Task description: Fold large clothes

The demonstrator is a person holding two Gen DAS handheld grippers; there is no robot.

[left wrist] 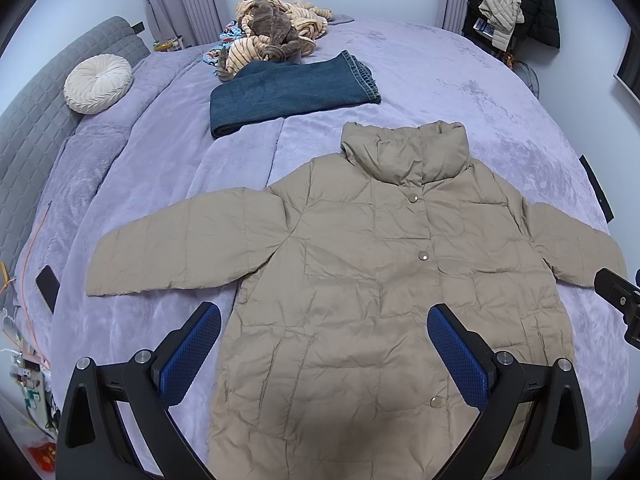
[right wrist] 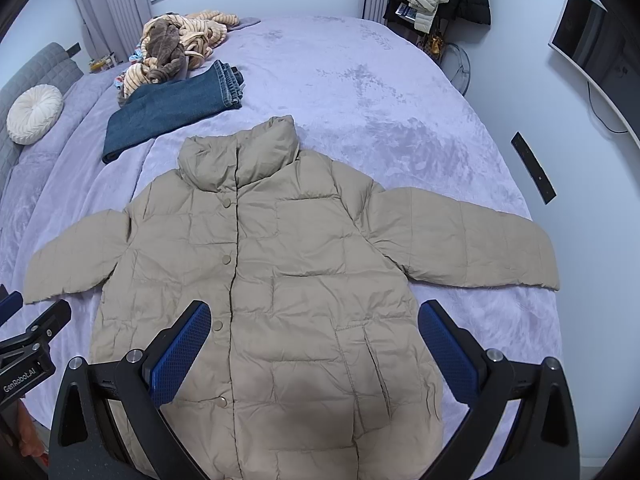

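A beige quilted puffer jacket lies flat and face up on the lilac bed, buttoned, collar far, both sleeves spread out to the sides. It also shows in the right wrist view. My left gripper is open and empty, hovering above the jacket's lower left part. My right gripper is open and empty above the jacket's lower right part. The right gripper's body shows at the right edge of the left wrist view; the left gripper's body shows at the left edge of the right wrist view.
Folded blue jeans lie beyond the jacket, with a heap of striped and brown clothes behind them. A round white cushion leans on the grey headboard. A black phone lies at the left, a black remote at the right.
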